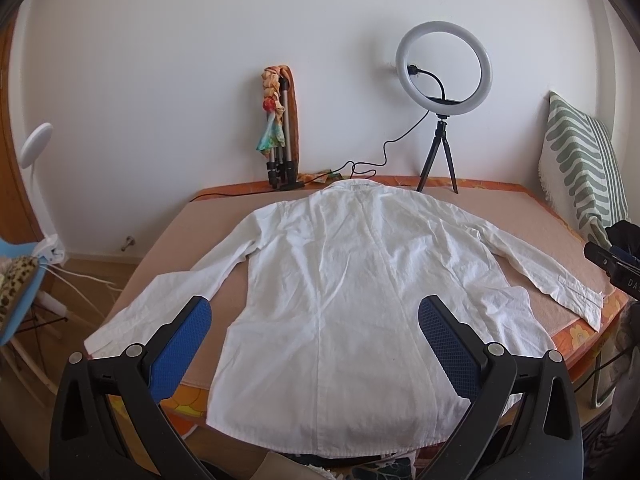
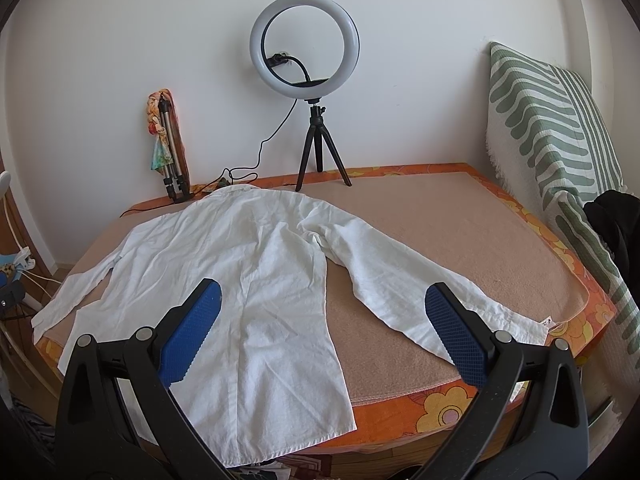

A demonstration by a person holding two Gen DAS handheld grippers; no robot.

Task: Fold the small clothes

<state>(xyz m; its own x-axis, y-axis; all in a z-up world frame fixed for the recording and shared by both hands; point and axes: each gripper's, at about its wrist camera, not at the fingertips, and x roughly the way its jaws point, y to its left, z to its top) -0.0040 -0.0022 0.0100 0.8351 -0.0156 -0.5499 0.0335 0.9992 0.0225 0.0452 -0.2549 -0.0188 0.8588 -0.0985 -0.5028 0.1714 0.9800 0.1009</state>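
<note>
Both grippers agape above white shirt, spread flat on bed

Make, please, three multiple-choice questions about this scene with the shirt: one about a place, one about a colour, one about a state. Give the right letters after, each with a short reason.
1. Where does the ring light stand?
A. On the floor
B. At the far edge of the bed, by the wall
C. On the shirt

2. What colour are the pads of the left gripper?
A. Blue
B. Red
C. Green

3. How does the white shirt lie?
A. Folded in half
B. Rolled up
C. Spread flat, both sleeves out

Answers:
1 B: its tripod feet rest beyond the collar, near the wall.
2 A: both pads show blue in the left wrist view.
3 C: a sleeve reaches toward each side, and no fold is made yet. The left gripper and the right gripper are both open, holding nothing.
</note>
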